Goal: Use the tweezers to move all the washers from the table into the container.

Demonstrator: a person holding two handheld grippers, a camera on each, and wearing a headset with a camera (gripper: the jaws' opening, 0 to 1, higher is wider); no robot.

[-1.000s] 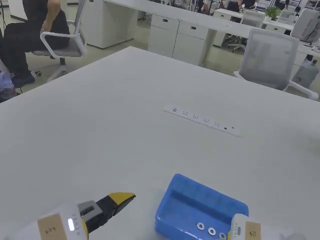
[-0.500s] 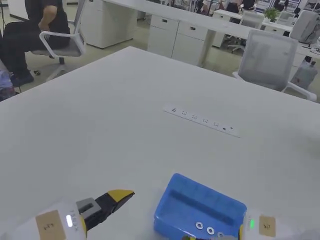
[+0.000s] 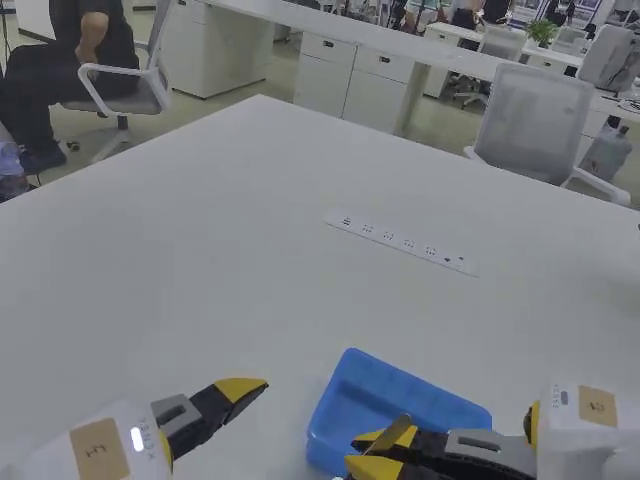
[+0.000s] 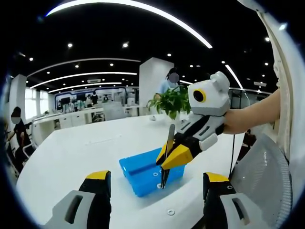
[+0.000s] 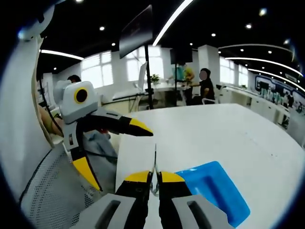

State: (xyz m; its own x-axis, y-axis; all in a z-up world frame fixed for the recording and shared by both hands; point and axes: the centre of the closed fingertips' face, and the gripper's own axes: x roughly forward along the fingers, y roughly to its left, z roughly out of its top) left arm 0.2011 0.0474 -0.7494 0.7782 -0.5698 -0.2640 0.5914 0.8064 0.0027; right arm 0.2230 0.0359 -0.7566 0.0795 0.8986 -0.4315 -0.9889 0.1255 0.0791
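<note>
container (image 3: pixel 400 388) near half hidden under right tongs (image 3: pixel 363 455) gripping tweezers (image 3: pixel 394 435)

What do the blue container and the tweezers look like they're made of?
Container: probably moulded plastic, going by its even matte blue colour and soft rounded rim. Tweezers: likely metal, with thin grey blades and a dull sheen, clamped in the right gripper.

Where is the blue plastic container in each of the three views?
Head view: blue plastic container at bottom, right of centre, partly behind the right gripper.
Left gripper view: centre, just below the middle, on the white table.
Right gripper view: lower right, beside that view's own jaws.
Shared landmark: the metal tweezers in the right gripper, by the container.
</note>
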